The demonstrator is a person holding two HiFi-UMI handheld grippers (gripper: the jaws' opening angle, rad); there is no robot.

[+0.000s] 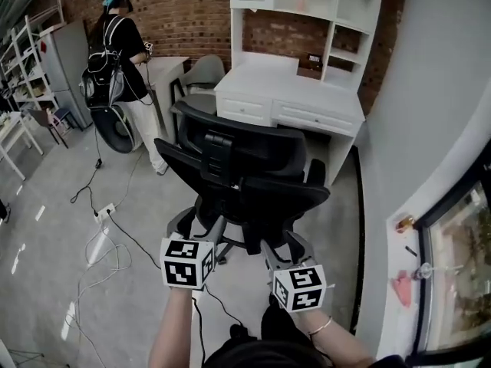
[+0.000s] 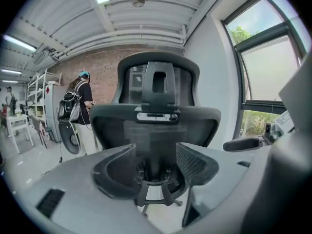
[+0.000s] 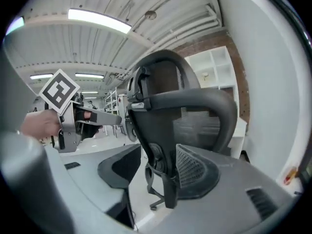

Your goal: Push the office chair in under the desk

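Two forearms reach forward, side by side, behind the black office chair [image 1: 245, 167]. The left claw [image 1: 196, 227] and right claw [image 1: 285, 245] each have their jaws apart, with the chair's back spine seen between them. The chair stands facing the white bench [image 1: 291, 98].

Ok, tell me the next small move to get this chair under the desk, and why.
Probably ease both grippers forward onto the back of the office chair. The left gripper and right gripper hang open just behind it, not touching, and the chair stands short of the white desk, back toward you.
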